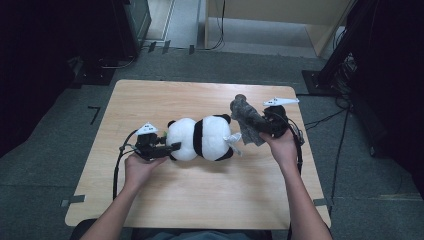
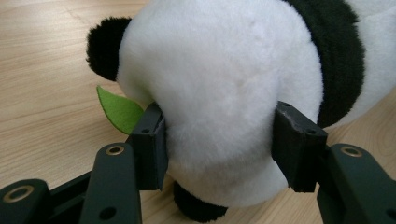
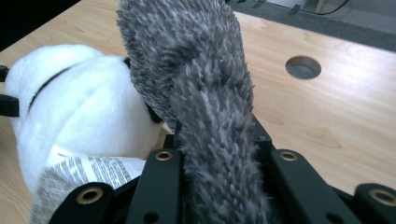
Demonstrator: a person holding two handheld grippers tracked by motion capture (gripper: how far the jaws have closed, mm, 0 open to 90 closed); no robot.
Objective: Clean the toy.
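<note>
1. Black pads of my left tool [image 2: 219, 144] pinched the white head of the panda plush [image 2: 224, 88], which lay on its side mid-worktop [image 1: 200, 200].
2. Beside one pad, a green felt leaf [image 2: 119, 109] poked out.
3. At the panda's other end, my right tool [image 3: 217, 140] was pressed together on a grey fuzzy cloth [image 3: 196, 84], held above the worktop.

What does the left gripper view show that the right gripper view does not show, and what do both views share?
Left gripper view: the left gripper with its jaws pressed into the white end of the panda plush, a black ear, and a green felt leaf beside it.

Right gripper view: the right gripper shut on a grey fuzzy cloth, a printed label on the panda, and a round hole in the table.

Both share: the panda plush and the wooden table.
</note>
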